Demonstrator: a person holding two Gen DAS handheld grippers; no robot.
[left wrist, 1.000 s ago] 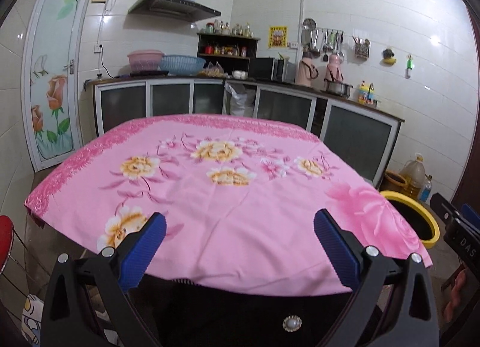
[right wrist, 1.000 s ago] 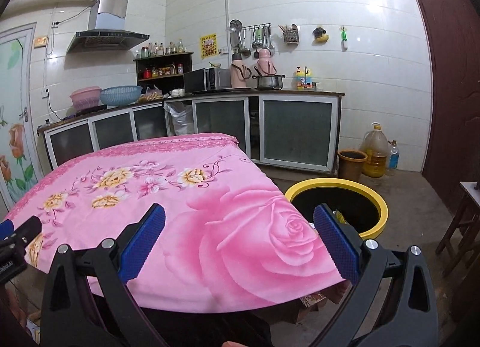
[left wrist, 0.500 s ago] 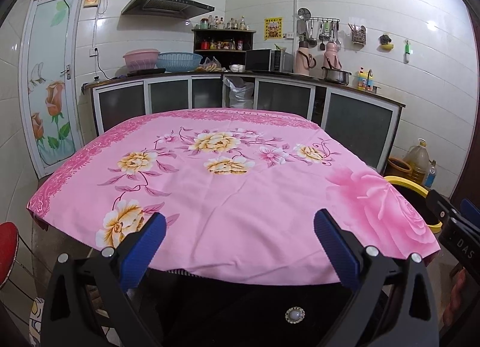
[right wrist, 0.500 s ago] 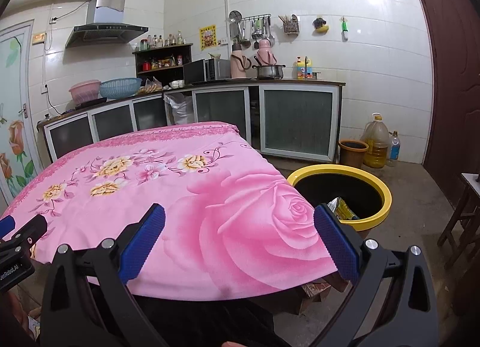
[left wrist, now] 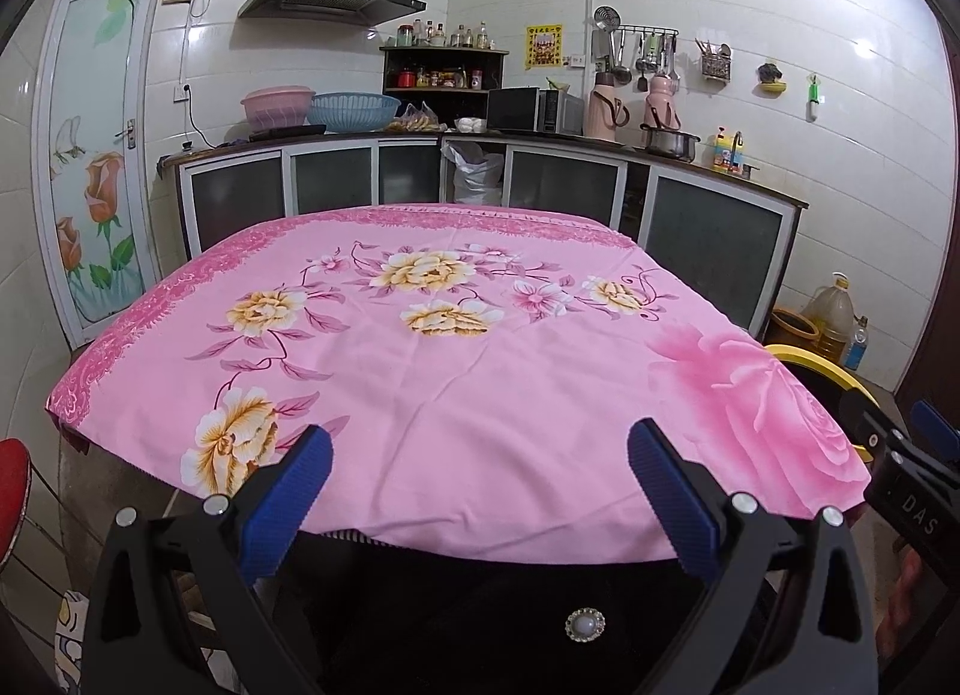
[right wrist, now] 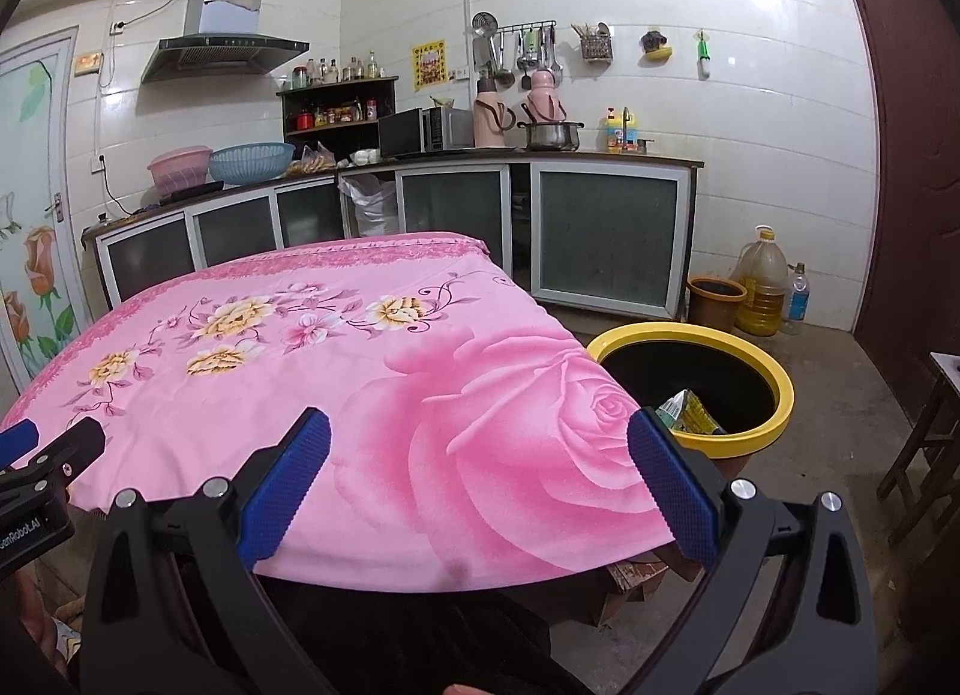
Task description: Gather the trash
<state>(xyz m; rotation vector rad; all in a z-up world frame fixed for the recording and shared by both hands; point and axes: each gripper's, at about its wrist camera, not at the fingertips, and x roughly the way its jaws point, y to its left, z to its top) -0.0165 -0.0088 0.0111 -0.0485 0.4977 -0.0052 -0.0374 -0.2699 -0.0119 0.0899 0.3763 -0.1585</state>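
A black bin with a yellow rim [right wrist: 774,374] stands on the floor at the table's right side; a green and yellow wrapper [right wrist: 690,413] lies inside it. The bin's rim also shows in the left wrist view [left wrist: 822,366]. The table under a pink floral cloth [left wrist: 480,359] carries no loose item in either view. My left gripper [left wrist: 480,491] is open and empty at the near edge. My right gripper [right wrist: 480,485] is open and empty above the near right corner; it shows at the right edge of the left wrist view [left wrist: 900,455].
Kitchen counters with glass-front cabinets [right wrist: 606,239] run along the back walls. An oil jug [right wrist: 762,281], a brown pot [right wrist: 715,302] and a bottle [right wrist: 797,296] stand on the floor beyond the bin. A wooden stool [right wrist: 924,431] is at the right, a red stool [left wrist: 12,491] at the left.
Both grippers have risen and drawn back a little from the table, staying open. More of the bin's inside and the wrapper now shows in the right wrist view.
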